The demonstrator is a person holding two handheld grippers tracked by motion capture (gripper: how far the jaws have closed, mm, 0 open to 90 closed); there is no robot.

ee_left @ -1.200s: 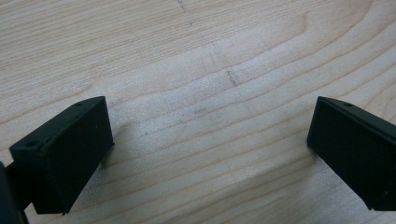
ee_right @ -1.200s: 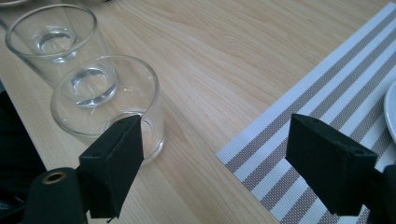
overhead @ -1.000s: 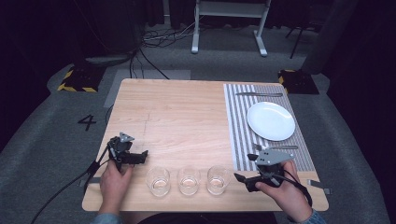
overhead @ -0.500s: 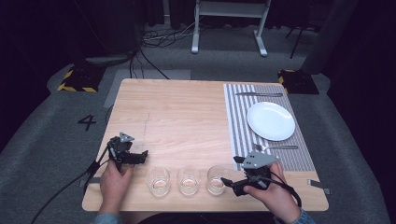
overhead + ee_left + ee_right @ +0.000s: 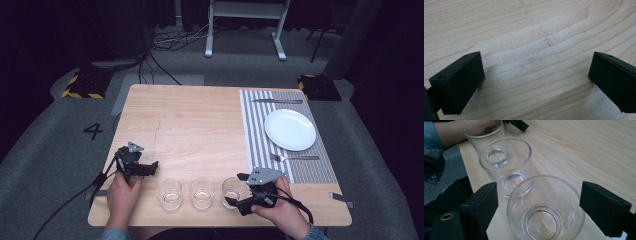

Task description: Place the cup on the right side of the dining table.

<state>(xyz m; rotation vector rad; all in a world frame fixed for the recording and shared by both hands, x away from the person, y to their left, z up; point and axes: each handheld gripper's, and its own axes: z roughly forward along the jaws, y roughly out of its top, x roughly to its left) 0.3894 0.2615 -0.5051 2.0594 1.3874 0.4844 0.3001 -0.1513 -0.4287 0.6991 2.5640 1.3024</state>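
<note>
A striped mat (image 5: 260, 130) covers the right part of the table (image 5: 190, 125), with a white plate (image 5: 290, 129) on it right of centre. A knife (image 5: 277, 101) lies above the plate and a fork (image 5: 295, 158) below it. A "4" (image 5: 93, 131) marks the floor at left.

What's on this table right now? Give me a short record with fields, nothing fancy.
Table: light wooden table
Glasses: three empty clear glasses in a row near the front edge: left glass, middle glass, right glass
Right gripper: open, jaws either side of the right glass, not closed on it
Left gripper: open, over bare wood
Place setting: striped mat with white plate, fork, knife
</note>
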